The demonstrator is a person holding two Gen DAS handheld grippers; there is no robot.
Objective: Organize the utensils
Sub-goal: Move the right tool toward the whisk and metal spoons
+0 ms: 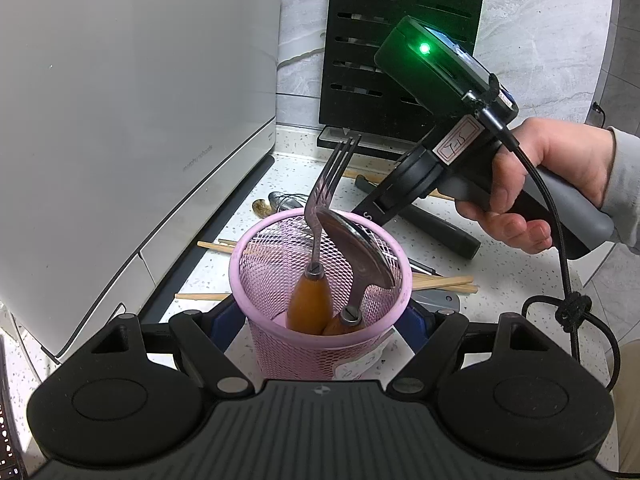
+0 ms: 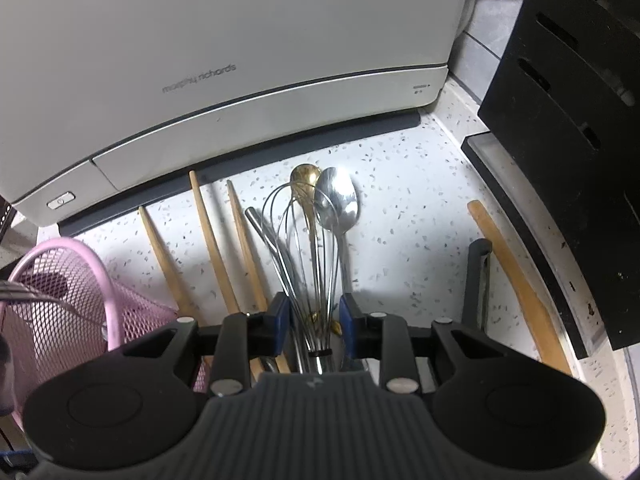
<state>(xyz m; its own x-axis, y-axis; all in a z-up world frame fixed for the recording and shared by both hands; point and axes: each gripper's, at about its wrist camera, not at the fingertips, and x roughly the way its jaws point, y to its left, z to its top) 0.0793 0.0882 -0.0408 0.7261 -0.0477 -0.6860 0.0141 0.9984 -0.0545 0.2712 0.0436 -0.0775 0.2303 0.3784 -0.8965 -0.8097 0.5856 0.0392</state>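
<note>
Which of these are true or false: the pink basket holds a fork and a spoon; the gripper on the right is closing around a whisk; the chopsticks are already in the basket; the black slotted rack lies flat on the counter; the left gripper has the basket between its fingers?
1. The pink basket holds a fork and a spoon. True.
2. The right gripper has a whisk between its fingers. True.
3. The chopsticks are in the basket. False: they lie on the counter.
4. The black slotted rack lies flat. False: it stands upright against the wall.
5. The left gripper has the basket between its fingers. True.
</note>
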